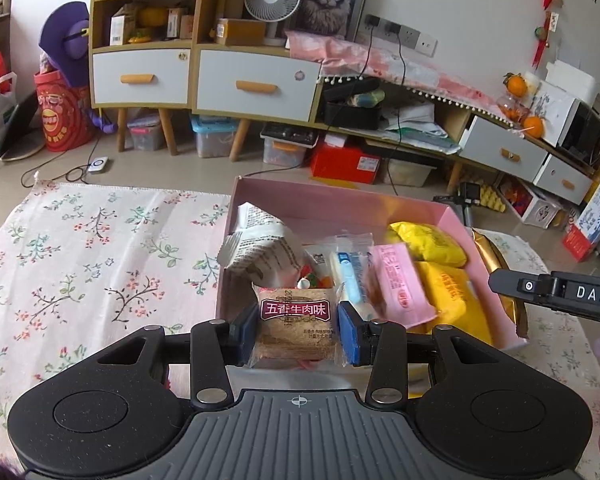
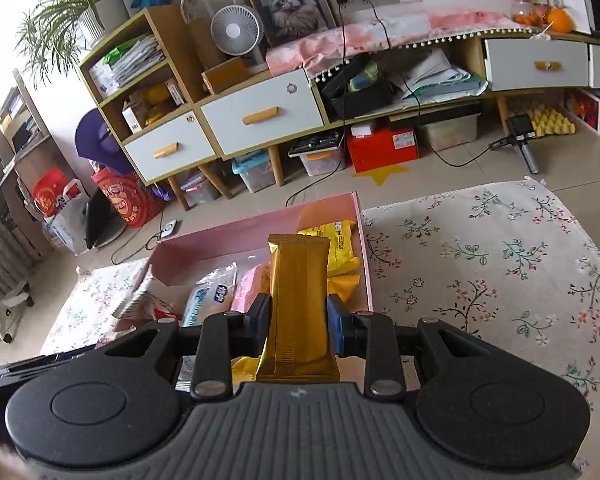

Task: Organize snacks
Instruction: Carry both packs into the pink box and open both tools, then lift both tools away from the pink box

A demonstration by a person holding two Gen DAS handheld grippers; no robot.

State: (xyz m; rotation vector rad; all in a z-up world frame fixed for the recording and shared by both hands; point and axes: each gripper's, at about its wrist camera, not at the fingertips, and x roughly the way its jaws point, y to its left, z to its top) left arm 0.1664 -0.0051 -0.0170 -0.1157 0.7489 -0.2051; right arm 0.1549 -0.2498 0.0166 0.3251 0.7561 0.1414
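Your left gripper [image 1: 296,326] pinches the beef-flavour snack packet [image 1: 294,320] at lower centre; your right gripper [image 2: 298,320] clamps the gold bar wrapper [image 2: 298,300], both poised over the pink box [image 1: 452,214] (presumably for dropping in).

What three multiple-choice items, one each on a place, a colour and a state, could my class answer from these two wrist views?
1. Where does the pink box stand?
A on a floral cloth
B on a shelf
C on bare tiles

2. What colour is the long packet in the right tool?
A blue
B gold
C white

3. How is the left tool?
A wide open, empty
B shut on a brown snack packet
C out of view

Answers: 1 A, the floral cloth lies under it; 2 B, gold wrapper; 3 B, both pads press its sides.
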